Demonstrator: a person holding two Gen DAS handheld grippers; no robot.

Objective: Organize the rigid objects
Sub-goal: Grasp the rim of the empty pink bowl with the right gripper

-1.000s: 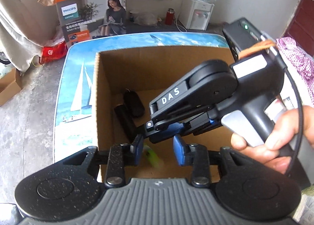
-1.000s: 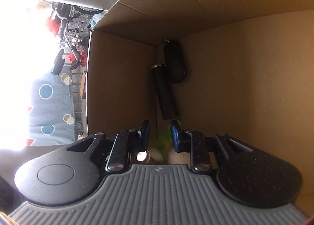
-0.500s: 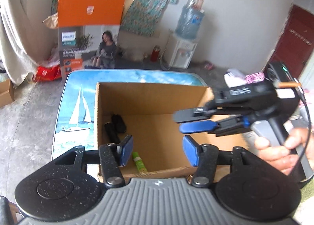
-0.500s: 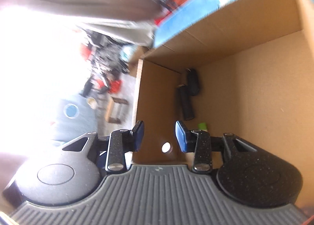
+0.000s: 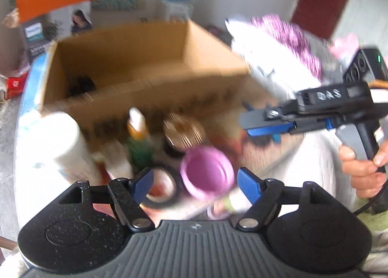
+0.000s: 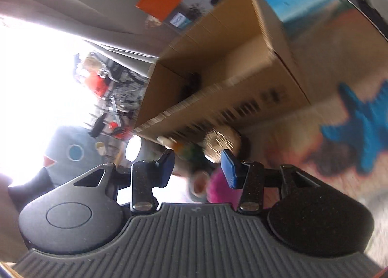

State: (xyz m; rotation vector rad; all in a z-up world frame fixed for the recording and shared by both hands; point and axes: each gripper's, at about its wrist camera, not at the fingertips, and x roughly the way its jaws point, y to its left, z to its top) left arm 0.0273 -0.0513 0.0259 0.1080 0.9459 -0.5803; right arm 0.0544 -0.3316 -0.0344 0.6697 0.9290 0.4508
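Left gripper (image 5: 195, 184) and right gripper (image 6: 197, 165) both gape wide, empty; pink cup (image 5: 207, 172) directly ahead of the left one appears light, rigid plastic, best pinched across its rim.

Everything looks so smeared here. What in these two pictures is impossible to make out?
- Left wrist view: contents of the brown cardboard box; its near wall hides all but a dark shape.
- Left wrist view: print on that wall, lost to motion blur.
- Left wrist view: the black tape ring, partly behind the round pink cup.
- Right wrist view: left side, washed out by glare.
- Right wrist view: the blue star-shaped thing, too blurred to identify.
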